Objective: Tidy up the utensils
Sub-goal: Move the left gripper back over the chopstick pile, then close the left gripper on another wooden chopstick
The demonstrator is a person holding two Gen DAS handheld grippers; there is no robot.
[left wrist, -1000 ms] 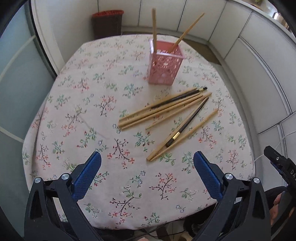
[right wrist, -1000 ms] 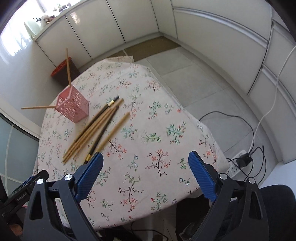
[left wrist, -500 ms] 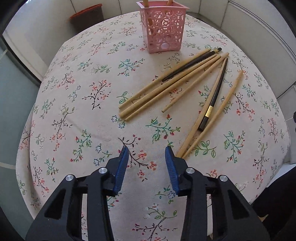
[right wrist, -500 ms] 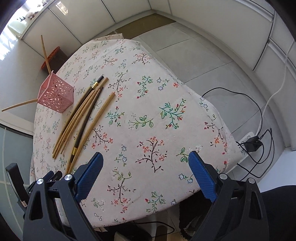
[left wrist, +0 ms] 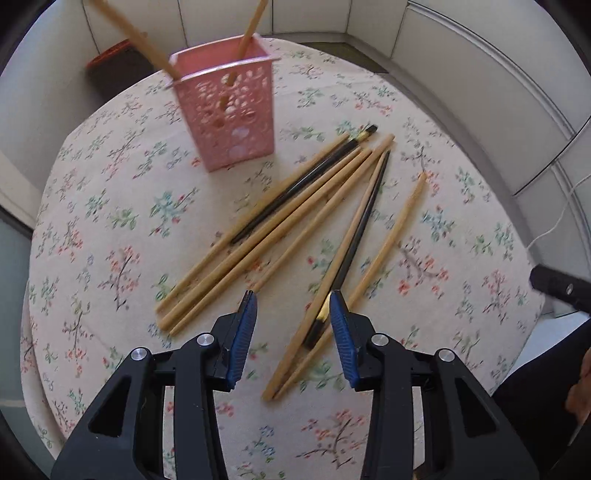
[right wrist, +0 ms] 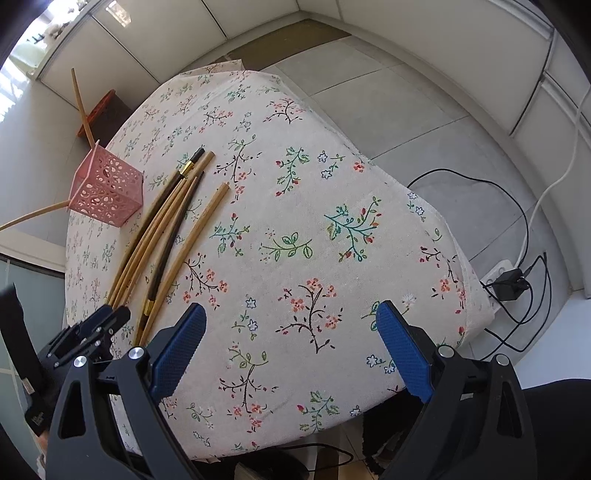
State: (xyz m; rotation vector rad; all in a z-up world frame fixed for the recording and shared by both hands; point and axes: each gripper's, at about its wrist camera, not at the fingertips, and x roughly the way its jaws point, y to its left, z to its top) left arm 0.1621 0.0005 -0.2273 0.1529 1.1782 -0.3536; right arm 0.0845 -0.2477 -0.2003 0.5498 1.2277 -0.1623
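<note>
The left gripper (left wrist: 292, 325) hangs low over the surface (left wrist: 110, 221), its blue pads (left wrist: 243, 332) partly drawn in but clamped on nothing; the near ends of a black chopstick (left wrist: 354, 243) and a bamboo one beside it lie between the jaws, untouched. A lone bamboo stick (left wrist: 391, 236) lies just to the right of that pair. Farther out, a bundle of chopsticks (left wrist: 266, 232), bamboo with one black among them, fans toward a pink holder (left wrist: 225, 122), which stands upright on the floral cloth with two bamboo sticks (left wrist: 251, 22) leaning out of it. The right gripper (right wrist: 291, 347) hovers over bare cloth well to the right of the sticks, jaws spread wide and empty. Beyond the surface's far edge, a power strip (right wrist: 498, 273) with cables lies on the tiled floor.
</note>
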